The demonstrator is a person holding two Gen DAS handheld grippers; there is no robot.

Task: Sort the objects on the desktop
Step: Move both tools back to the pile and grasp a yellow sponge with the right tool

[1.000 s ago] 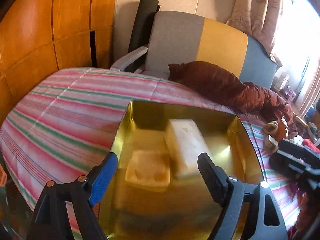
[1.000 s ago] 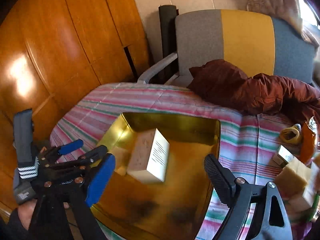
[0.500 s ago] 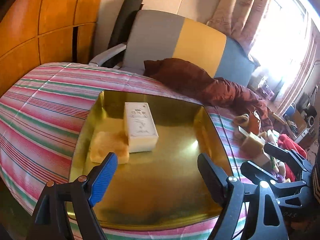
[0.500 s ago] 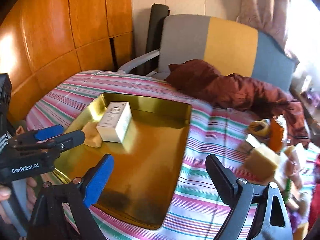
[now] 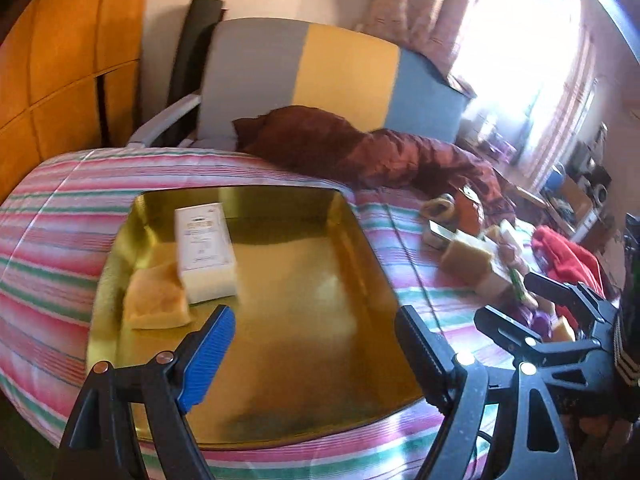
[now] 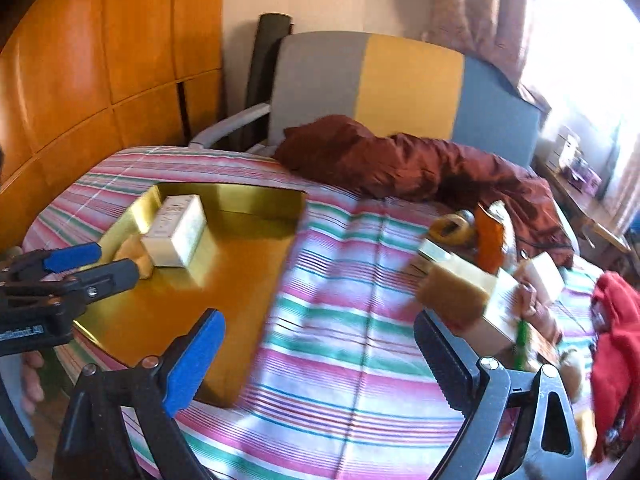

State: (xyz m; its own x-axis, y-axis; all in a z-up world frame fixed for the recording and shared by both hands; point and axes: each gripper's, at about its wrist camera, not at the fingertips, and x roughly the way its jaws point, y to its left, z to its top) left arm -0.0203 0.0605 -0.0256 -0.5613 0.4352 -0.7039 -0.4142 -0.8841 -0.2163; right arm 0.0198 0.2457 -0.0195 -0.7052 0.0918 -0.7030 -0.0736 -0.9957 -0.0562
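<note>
A gold tray (image 5: 320,360) (image 6: 172,320) lies on the striped cloth. In it a white box (image 5: 204,252) (image 6: 176,230) stands next to a yellow sponge (image 5: 156,300) (image 6: 130,254). My left gripper (image 5: 316,344) is open and empty over the tray's near end; it also shows in the right wrist view (image 6: 84,264). My right gripper (image 6: 320,348) is open and empty over the cloth, right of the tray; it also shows in the left wrist view (image 5: 520,312). A pile of loose objects with a tan block (image 6: 456,292) (image 5: 466,258) lies at the right.
A dark red jacket (image 6: 400,164) lies at the table's far side in front of a grey, yellow and blue chair (image 6: 400,84). A tape roll (image 6: 454,228), an orange item (image 6: 490,240) and a red cloth (image 6: 616,320) are at the right.
Both grippers have drawn back and swung right, away from the tray's contents. The right gripper now faces the pile of objects. Box and sponge have stayed put.
</note>
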